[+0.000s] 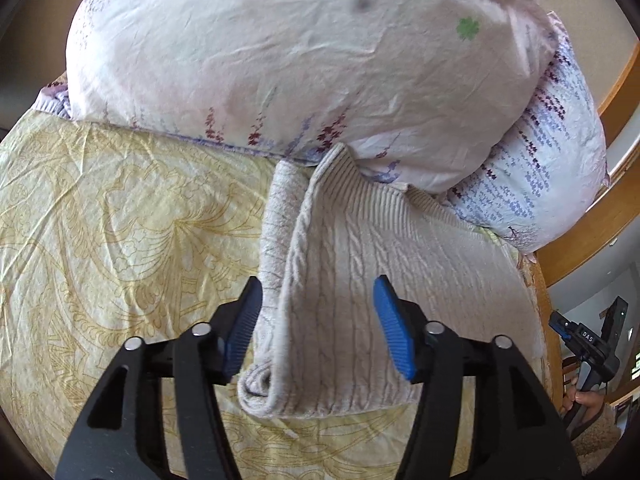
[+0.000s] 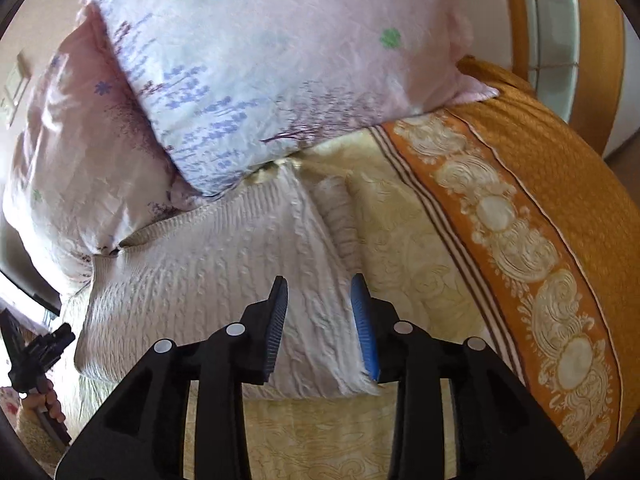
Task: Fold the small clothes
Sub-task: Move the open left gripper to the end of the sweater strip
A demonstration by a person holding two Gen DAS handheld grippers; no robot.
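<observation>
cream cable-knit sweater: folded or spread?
Folded. The cream cable-knit sweater lies doubled on the yellow patterned bedsheet, rolled fold edge along its left side.

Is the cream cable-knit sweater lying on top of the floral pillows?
No, the cream cable-knit sweater lies on the yellow patterned bedsheet, its far edge tucked against the floral pillows.

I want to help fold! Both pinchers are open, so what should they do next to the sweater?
Probably pinch the cable-knit sweater's near hem with both grippers, left gripper and right gripper, and fold it toward the pillow: its sides look tucked in, and both hover open above it.

left gripper [image 1: 318,328] jaws apart, right gripper [image 2: 320,326] narrower, both empty
</observation>
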